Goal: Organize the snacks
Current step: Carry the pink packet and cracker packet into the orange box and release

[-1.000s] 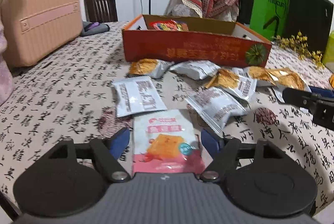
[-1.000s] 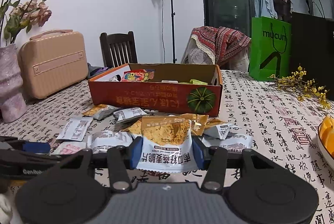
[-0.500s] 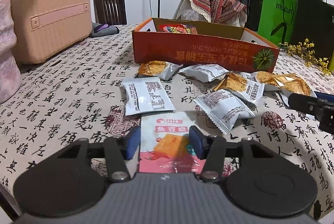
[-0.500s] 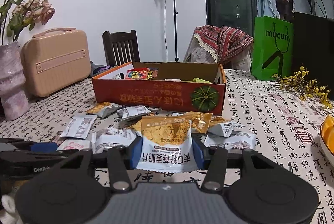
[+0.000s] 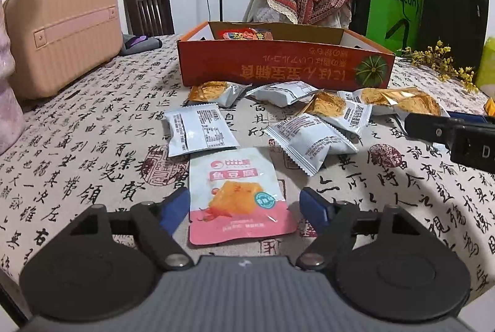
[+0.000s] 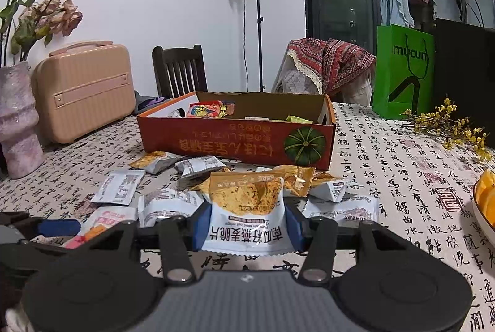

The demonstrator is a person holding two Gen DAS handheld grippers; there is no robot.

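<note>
A pink fish-tofu packet point(image 5: 239, 197) lies flat on the tablecloth between the open fingers of my left gripper point(image 5: 244, 205); neither finger touches it. My right gripper point(image 6: 246, 225) is shut on a white-and-orange crisps packet point(image 6: 246, 213) and holds it upright above the table. Several more snack packets point(image 5: 309, 137) lie scattered in front of the open orange cardboard box point(image 5: 278, 66), which holds a few snacks. The box also shows in the right wrist view point(image 6: 235, 143). The right gripper shows at the right edge of the left wrist view point(image 5: 454, 134).
A pink suitcase point(image 5: 62, 29) and a vase point(image 6: 20, 121) stand at the left. A green bag point(image 6: 402, 72) and yellow flowers point(image 6: 451, 128) are at the back right. A plate of orange slices point(image 6: 484, 202) sits at the right edge. Chairs stand behind the table.
My left gripper closed in on the pink packet half a second ago and has now opened wide again and pulled back slightly. The right gripper keeps its hold on the crisps packet.
</note>
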